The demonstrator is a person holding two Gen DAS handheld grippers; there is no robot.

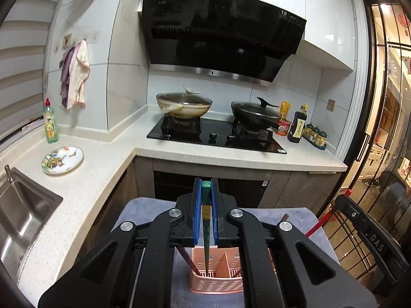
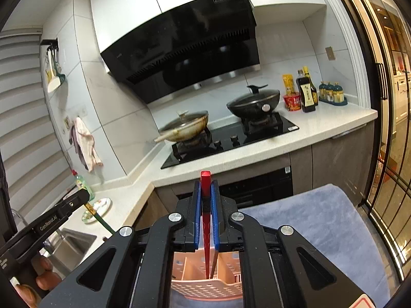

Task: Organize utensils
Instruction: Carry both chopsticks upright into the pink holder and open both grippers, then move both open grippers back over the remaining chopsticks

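Over the pink basket (image 1: 217,279), our left gripper (image 1: 206,192) clamps a green chopstick (image 1: 206,220) and our right gripper (image 2: 205,190) a red chopstick (image 2: 205,205).

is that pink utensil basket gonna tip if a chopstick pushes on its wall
Probably. The pink basket looks like thin perforated plastic, so likely light. It sits on a soft blue cloth, and the leaning chopsticks may lever it over.

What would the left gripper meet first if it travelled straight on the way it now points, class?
Probably the dark cabinet front under the hob: the left gripper, shut on the green chopstick, points slightly down across a gap toward it. Depth is uncertain.
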